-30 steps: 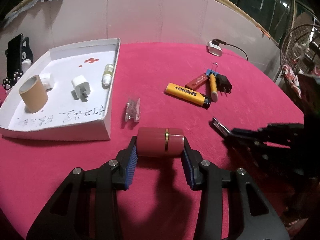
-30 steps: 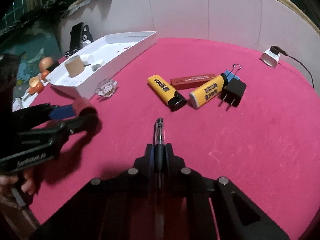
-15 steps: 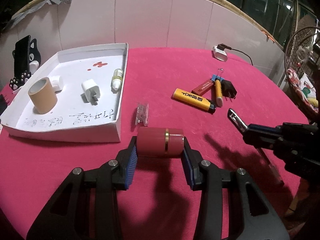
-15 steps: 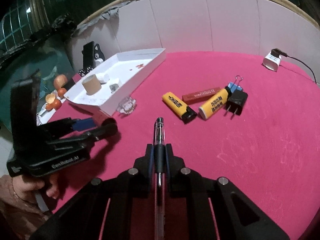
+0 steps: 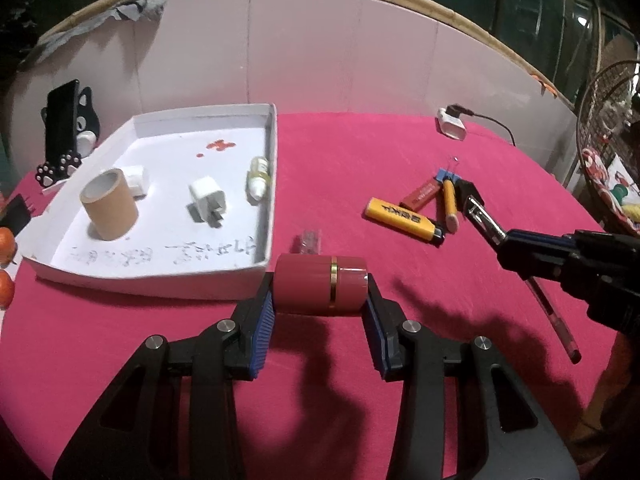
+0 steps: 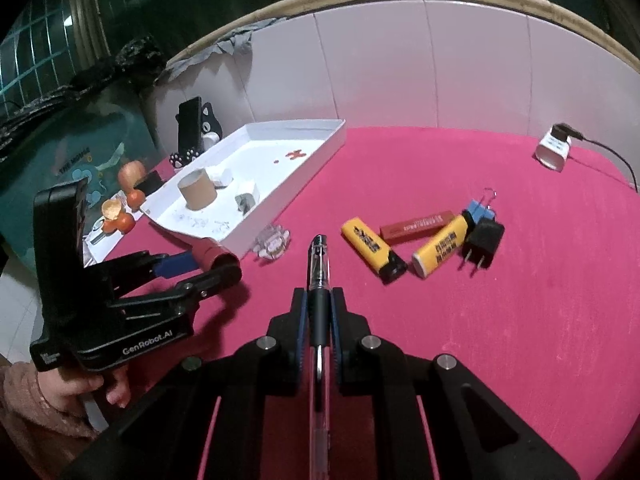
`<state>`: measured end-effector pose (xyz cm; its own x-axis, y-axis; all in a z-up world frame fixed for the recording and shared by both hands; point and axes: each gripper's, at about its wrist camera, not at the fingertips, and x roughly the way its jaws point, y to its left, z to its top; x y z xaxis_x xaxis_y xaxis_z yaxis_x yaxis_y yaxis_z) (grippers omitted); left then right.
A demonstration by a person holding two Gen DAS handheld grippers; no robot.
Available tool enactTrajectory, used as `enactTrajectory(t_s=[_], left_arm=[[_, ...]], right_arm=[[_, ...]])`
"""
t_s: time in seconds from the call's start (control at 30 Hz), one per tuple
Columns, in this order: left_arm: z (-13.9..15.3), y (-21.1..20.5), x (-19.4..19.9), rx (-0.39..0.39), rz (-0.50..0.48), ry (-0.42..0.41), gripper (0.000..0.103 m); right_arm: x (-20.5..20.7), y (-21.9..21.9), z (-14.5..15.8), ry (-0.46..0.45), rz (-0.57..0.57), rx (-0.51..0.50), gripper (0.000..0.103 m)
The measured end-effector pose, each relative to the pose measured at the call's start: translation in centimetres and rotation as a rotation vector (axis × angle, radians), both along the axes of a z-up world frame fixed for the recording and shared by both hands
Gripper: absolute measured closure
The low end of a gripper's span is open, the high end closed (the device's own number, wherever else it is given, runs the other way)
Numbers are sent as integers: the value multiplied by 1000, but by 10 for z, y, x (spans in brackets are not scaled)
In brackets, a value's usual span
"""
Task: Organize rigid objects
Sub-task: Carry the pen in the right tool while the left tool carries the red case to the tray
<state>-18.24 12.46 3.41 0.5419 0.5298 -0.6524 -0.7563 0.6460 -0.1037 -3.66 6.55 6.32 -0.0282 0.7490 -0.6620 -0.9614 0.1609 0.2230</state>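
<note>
Cylinder point(image 5: 320, 289) clamped end to end in left gripper point(image 5: 320, 304), off the cloth just short of tray point(image 5: 264, 268), presumably for dropping in. Pen point(image 6: 319, 276) pinched lengthwise in closed right gripper point(image 6: 319, 300), likely bound there too.

The table cloth point(image 5: 360, 152) looked soft and fuzzy. The red tube point(image 5: 320, 290) was smooth and shiny with a gold metal ring. The tray point(image 5: 160, 280) looked like matt white card. At 3 o'clock the pen point(image 6: 319, 264) was clear plastic.
</note>
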Motion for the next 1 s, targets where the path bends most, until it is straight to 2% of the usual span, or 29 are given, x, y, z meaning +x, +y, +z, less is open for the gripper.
enactTrajectory(t_s=[0.47,1.0], left_arm=[[6,4,-13,10,28,-25,63],[20,22,-46,35,111,-44,63]], right_arm=[[-8,14,6,-5,21,4,94],[-25,48,21,-37,68,8,94]])
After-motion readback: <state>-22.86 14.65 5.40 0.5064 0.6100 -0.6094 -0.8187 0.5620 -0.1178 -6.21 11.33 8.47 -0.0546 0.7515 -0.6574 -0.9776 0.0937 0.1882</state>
